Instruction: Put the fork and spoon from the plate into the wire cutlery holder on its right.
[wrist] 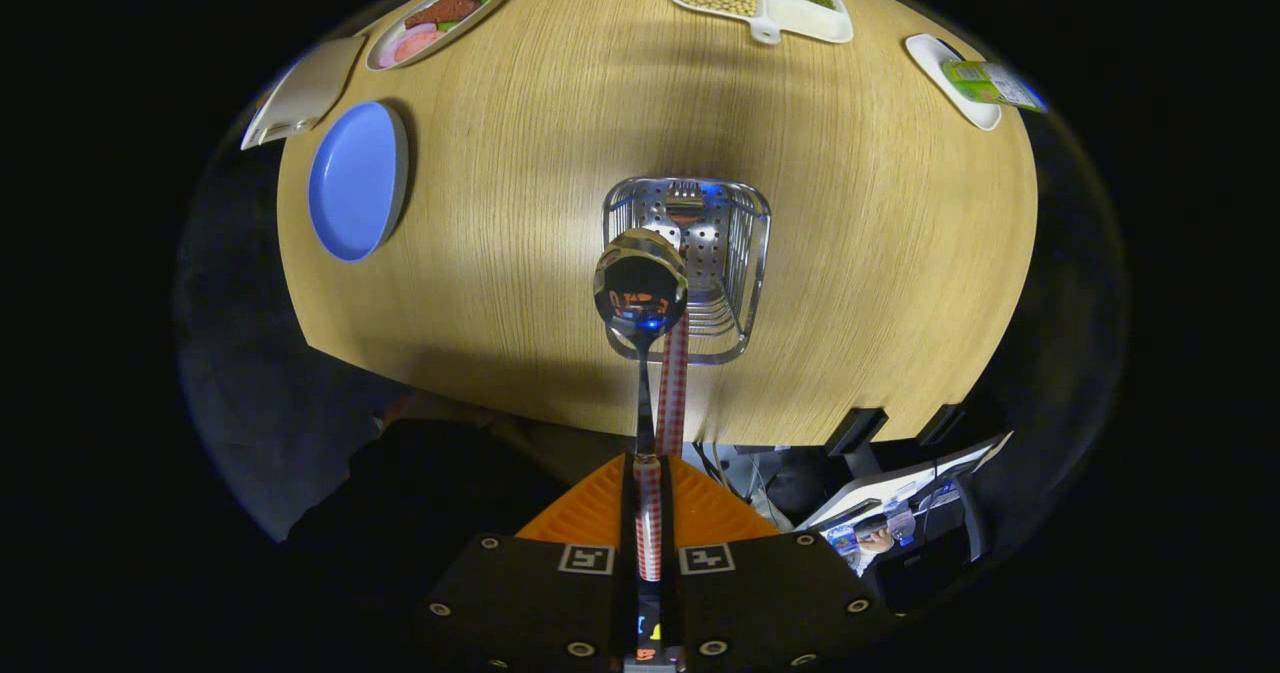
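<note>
While the spoon (641,288) is held above the table (880,253), its red-checked handle is clamped between the two fingers of the gripper (649,498), which are closed together on it at the bottom centre of the frame. The bowl of the spoon points away from the fingers and hangs over the near left corner of the wire holder (700,263), seen at the middle of the frame. A second red-checked handle, apparently the fork (673,378), is seen rising out of the holder beside the spoon. The spoon's delivery is judged to be the step in hand. Next, the bowl must be brought over the opening and lowered before the fingers are parted. The blue plate (355,181) lies at the upper left, well apart. The fork's tines are hidden inside the holder, and the holder's floor is hard to make out.
</note>
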`<state>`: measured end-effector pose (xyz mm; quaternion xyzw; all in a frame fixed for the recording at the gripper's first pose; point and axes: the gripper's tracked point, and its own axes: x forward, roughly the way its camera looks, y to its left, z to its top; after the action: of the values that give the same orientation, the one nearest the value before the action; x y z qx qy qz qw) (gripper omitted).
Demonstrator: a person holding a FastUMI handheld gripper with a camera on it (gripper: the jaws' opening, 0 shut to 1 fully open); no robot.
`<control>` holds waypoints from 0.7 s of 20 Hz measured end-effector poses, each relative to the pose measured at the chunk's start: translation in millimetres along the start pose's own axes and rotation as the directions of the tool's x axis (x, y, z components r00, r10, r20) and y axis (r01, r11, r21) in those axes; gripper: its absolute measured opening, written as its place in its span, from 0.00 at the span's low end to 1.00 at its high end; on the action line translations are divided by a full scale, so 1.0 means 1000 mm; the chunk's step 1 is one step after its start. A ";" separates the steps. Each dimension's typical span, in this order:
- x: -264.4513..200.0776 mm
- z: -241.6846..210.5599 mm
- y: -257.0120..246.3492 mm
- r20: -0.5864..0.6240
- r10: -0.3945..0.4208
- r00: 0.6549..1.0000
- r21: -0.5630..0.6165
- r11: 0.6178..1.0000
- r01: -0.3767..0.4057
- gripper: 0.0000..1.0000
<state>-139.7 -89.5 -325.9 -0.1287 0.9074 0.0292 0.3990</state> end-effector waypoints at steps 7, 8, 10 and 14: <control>0.007 0.018 -0.007 -0.110 -0.049 0.993 -0.023 0.999 0.047 0.09; 0.009 0.021 -0.007 -0.116 -0.046 0.992 -0.021 0.999 0.043 0.09; 0.011 0.029 -0.013 -0.108 -0.055 0.993 -0.016 0.998 0.054 0.09; 0.003 0.042 -0.005 -0.095 -0.009 0.995 0.017 1.000 0.011 0.14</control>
<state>-109.8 -88.5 -356.1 -0.1311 0.9249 0.0132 0.3567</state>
